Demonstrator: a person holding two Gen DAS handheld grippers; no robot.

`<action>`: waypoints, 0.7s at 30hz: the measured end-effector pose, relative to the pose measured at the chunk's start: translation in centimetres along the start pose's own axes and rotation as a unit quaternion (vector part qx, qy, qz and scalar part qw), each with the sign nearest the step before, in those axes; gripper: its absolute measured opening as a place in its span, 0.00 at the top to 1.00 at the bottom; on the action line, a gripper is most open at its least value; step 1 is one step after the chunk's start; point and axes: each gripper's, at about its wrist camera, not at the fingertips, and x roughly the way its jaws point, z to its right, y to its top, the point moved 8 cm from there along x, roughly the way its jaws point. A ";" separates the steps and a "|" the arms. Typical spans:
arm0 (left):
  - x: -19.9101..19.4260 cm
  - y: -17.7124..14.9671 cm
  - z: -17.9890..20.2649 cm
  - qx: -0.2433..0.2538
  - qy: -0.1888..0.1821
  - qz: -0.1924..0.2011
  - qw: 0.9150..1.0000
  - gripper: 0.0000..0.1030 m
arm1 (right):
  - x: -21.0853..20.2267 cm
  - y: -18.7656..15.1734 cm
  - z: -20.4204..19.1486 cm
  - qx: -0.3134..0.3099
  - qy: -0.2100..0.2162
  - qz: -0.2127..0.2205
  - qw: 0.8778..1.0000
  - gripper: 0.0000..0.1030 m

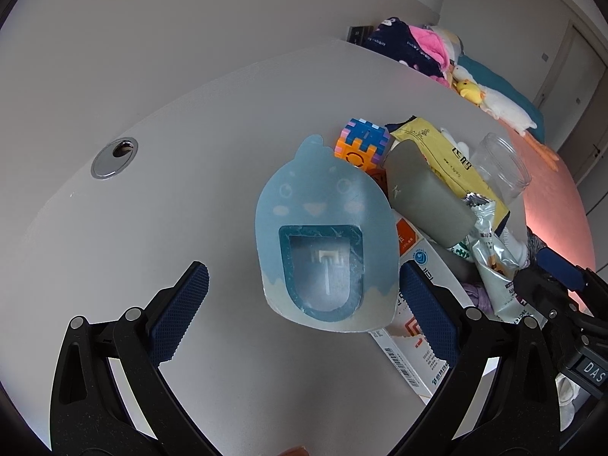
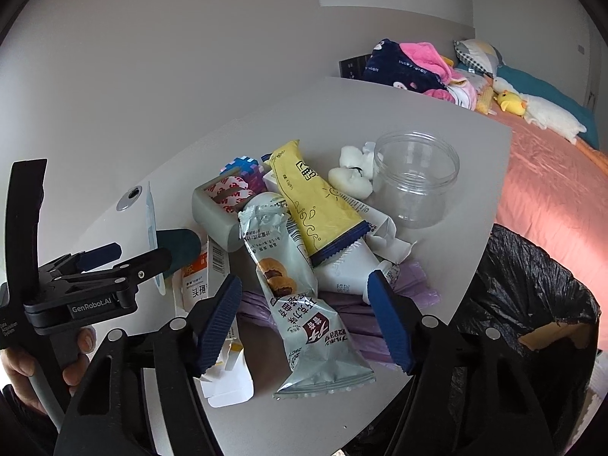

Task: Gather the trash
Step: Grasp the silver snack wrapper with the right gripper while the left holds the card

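Two grippers over one desk point(image 2: 159, 197) heap: right gripper point(image 2: 306, 319) nearer, jaws parted astride silver wrapper point(image 2: 292, 285), long axis running away between them, unpinched; left gripper point(image 1: 304, 309) wide open around blue card point(image 1: 323, 228), bin bag point(image 2: 524, 304) right.

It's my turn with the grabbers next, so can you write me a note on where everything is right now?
Left gripper: jaws open, either side of the blue blister card, not gripping it.
Right gripper: jaws open, straddling the silver snack wrapper, pads not touching it.
Things: the yellow wrapper, boxes and clear jar are piled on the table. The black-bagged bin stands past the table's edge.
Done: can't tell, the bin's inside is hidden.
Left: grab the wrapper, bin it, then the rest.
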 end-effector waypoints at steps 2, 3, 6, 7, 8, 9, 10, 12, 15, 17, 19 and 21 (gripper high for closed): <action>0.7 0.1 0.0 0.002 0.001 -0.005 1.000 0.06 | 0.5 -0.1 0.0 -0.004 -0.002 -0.005 1.000 0.37; 0.9 0.1 0.0 0.004 0.002 -0.008 1.000 0.06 | 0.7 -0.1 -0.1 -0.006 -0.002 -0.008 1.000 0.37; 1.9 0.2 0.0 0.002 -0.005 -0.017 1.000 0.06 | 1.3 -0.1 -0.2 -0.014 -0.008 -0.012 1.000 0.39; 2.2 0.2 -0.1 -0.002 -0.011 -0.019 1.000 0.06 | 1.4 -0.2 -0.3 -0.017 -0.010 -0.013 1.000 0.40; 2.5 0.3 -0.2 -0.006 -0.016 -0.022 1.000 0.06 | 1.6 -0.3 -0.4 -0.020 -0.013 -0.014 1.000 0.42; 2.7 0.3 -0.4 -0.011 -0.020 -0.024 0.999 0.06 | 1.7 -0.3 -0.5 -0.024 -0.016 -0.015 0.999 0.44; 2.9 0.3 -0.5 -0.015 -0.022 -0.025 0.999 0.06 | 1.9 -0.4 -0.5 -0.028 -0.019 -0.017 0.999 0.47; 3.2 0.4 -0.8 -0.020 -0.026 -0.026 0.999 0.06 | 2.1 -0.4 -0.7 -0.037 -0.028 -0.015 0.999 0.50; 3.5 0.5 -1.3 -0.023 -0.018 -0.025 0.999 0.06 | 2.4 -0.7 -0.7 -0.050 -0.040 -0.019 0.998 0.61; 3.8 0.4 -1.5 -0.024 -0.011 -0.025 0.999 0.08 | 2.6 -0.9 -0.7 -0.051 -0.039 -0.019 0.998 0.68; 3.8 0.4 -1.6 -0.017 -0.001 -0.022 1.000 0.18 | 2.4 -0.8 -0.7 -0.043 -0.027 -0.015 0.999 0.71; 3.7 0.5 -1.9 -0.008 0.018 -0.018 1.000 0.30 | 2.1 -0.7 -0.6 -0.035 -0.022 -0.010 0.999 0.71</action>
